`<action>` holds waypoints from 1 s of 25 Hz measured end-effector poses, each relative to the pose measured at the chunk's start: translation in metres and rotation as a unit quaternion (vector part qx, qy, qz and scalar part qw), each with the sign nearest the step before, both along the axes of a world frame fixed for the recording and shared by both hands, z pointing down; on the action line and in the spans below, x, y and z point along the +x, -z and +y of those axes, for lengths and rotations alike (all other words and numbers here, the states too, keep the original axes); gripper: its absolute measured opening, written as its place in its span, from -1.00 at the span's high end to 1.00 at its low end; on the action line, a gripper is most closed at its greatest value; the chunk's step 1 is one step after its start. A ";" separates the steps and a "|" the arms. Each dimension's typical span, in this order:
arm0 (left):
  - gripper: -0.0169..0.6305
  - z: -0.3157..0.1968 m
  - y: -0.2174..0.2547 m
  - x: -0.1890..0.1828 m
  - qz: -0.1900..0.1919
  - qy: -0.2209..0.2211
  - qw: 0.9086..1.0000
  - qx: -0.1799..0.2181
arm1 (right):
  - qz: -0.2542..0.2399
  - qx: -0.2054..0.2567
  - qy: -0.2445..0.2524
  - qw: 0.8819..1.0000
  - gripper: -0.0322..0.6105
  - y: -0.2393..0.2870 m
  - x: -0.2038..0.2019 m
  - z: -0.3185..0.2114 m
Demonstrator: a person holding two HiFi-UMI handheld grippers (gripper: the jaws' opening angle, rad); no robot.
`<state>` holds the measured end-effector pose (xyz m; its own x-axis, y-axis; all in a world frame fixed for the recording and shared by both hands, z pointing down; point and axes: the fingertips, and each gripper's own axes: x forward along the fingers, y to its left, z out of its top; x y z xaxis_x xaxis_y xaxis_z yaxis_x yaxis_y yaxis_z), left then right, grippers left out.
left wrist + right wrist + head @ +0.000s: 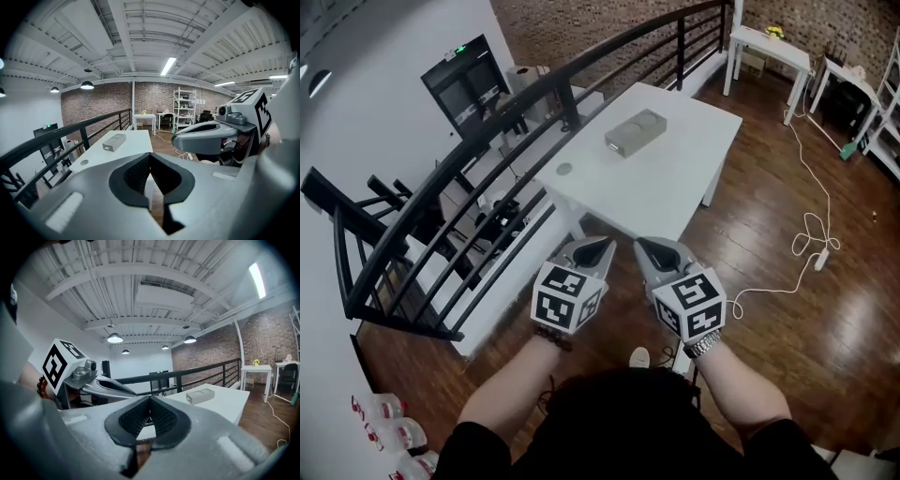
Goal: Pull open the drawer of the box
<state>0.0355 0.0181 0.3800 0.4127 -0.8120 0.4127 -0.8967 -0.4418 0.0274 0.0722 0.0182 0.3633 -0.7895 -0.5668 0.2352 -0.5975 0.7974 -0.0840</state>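
Observation:
A small grey box (635, 131) lies on a white table (675, 178), its drawer closed as far as I can see; it also shows in the left gripper view as the box (114, 141) and in the right gripper view as the box (200, 395). My left gripper (605, 246) and right gripper (641, 246) hang side by side in the air before the table's near edge, well short of the box. Both have their jaws together with nothing between them. From the left gripper (149, 154) I see the right one beside it, and the right gripper (150, 398) sees the left.
A black metal railing (487, 178) runs along the table's left side over a drop. A small round disc (564, 169) sits on the table's left edge. White cable and a power strip (820, 258) lie on the wooden floor at right. More white tables (769, 42) stand behind.

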 end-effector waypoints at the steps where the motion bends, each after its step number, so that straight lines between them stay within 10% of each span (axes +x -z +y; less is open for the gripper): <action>1: 0.90 -0.004 0.000 0.001 -0.001 0.000 1.000 -0.001 | -0.001 0.000 0.000 1.000 0.92 0.000 0.002 -0.002; 25: 0.90 -0.110 -0.033 -0.030 0.034 -0.023 0.999 -0.014 | 0.039 -0.012 -0.035 0.999 0.92 -0.023 -0.035 -0.084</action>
<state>0.0059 -0.0920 0.4131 0.4771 -0.7798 0.4054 -0.8710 -0.4810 0.1000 0.0374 -0.0659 0.3865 -0.7272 -0.6133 0.3084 -0.6571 0.7518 -0.0545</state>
